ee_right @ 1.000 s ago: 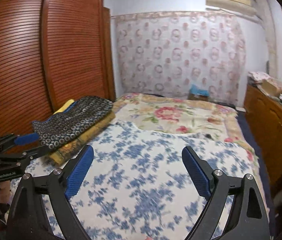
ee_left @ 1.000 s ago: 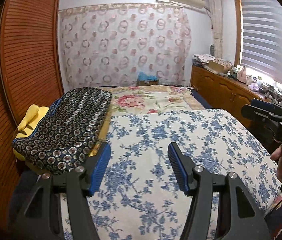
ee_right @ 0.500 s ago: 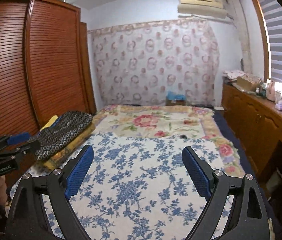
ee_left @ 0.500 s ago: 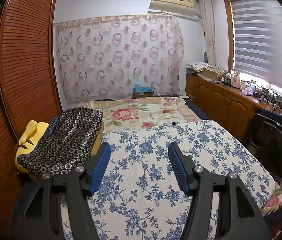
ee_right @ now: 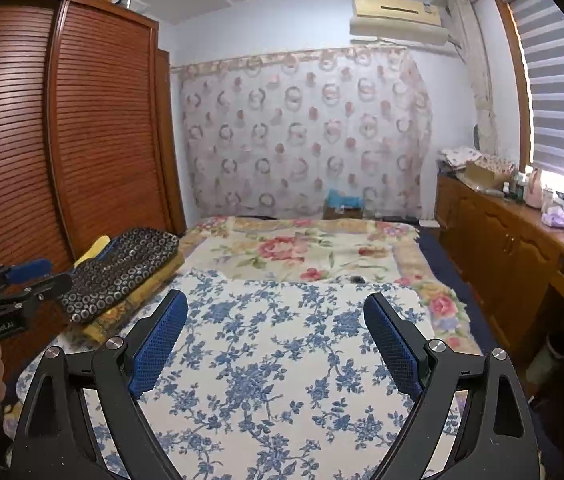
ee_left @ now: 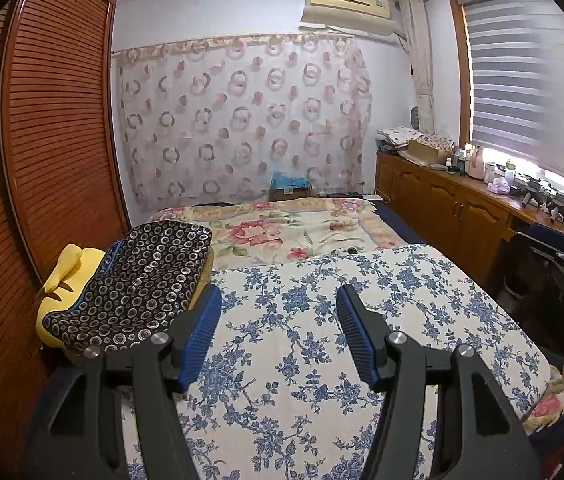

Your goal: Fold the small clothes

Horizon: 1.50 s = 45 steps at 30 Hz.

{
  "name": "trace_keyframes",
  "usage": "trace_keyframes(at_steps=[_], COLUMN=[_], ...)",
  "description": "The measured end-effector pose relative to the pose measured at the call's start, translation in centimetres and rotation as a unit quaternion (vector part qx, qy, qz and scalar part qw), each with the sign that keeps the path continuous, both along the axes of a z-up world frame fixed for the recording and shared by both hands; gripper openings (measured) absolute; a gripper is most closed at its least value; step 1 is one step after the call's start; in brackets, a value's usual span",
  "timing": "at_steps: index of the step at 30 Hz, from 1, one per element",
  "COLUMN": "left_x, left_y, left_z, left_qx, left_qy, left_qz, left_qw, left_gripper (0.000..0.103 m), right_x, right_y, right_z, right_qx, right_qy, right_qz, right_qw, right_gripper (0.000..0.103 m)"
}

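Dark, ring-patterned garment — folded pile at 9 o'clock in the left wrist view, resting on a yellow cushion at the bed's left edge, against the slatted wardrobe. No loose small clothes lie on the blue-floral sheet; that surface is bare at centre.

Left gripper: jaws apart, nothing between the pads, hovering above the sheet at 6 o'clock, just beside the garment's near corner.

Right gripper: jaws spread wider, empty, over the sheet's middle.

Red-floral blanket: beyond the sheet at 12 o'clock.

Sideboard: 3 o'clock, cluttered top under the window.

Risks, as judgement — a pinch at the garment's near corner may take only the top layer, so the pile unfolds or slides off the cushion toward the wardrobe gap. A low pass could snag the sheet and drag it into wrinkles, spoiling the folding surface.
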<state>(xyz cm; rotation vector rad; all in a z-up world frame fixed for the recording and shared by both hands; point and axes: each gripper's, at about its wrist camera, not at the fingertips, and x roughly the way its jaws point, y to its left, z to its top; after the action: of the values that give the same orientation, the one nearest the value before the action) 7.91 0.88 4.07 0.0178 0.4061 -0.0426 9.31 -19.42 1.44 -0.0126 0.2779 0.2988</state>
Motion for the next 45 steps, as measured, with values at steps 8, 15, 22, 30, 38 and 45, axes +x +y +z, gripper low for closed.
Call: trace_keyframes(at_steps=[8, 15, 22, 30, 38, 45], left_x=[-0.3, -0.3, -0.4, -0.6, -1.0, -1.2], left_y=[0.1, 0.2, 0.1, -0.2, -0.7, -0.8], left_z=[0.0, -0.1, 0.1, 0.3, 0.7, 0.7], left_qx=[-0.002, -0.003, -0.005, -0.006, -0.007, -0.007], left_qy=[-0.001, -0.001, -0.002, -0.005, -0.01, -0.011], left_qz=[0.005, 0.004, 0.003, 0.003, 0.001, 0.001], left_qw=[1.0, 1.0, 1.0, 1.0, 0.9999, 0.9999], left_gripper=[0.06, 0.06, 0.06, 0.06, 0.06, 0.06], right_x=[-0.1, -0.2, -0.2, -0.2, -0.3, -0.3], right_y=[0.3, 0.4, 0.5, 0.4, 0.4, 0.4], right_z=[-0.1, -0.2, -0.1, -0.3, -0.3, -0.3], right_qx=[-0.001, -0.002, -0.002, -0.003, -0.004, -0.004], right_qy=[0.001, 0.002, 0.002, 0.001, 0.001, 0.001], right_qz=[0.001, 0.002, 0.002, 0.0, -0.001, 0.0], right_qw=[1.0, 1.0, 1.0, 1.0, 1.0, 1.0], right_gripper=[0.092, 0.092, 0.092, 0.092, 0.092, 0.092])
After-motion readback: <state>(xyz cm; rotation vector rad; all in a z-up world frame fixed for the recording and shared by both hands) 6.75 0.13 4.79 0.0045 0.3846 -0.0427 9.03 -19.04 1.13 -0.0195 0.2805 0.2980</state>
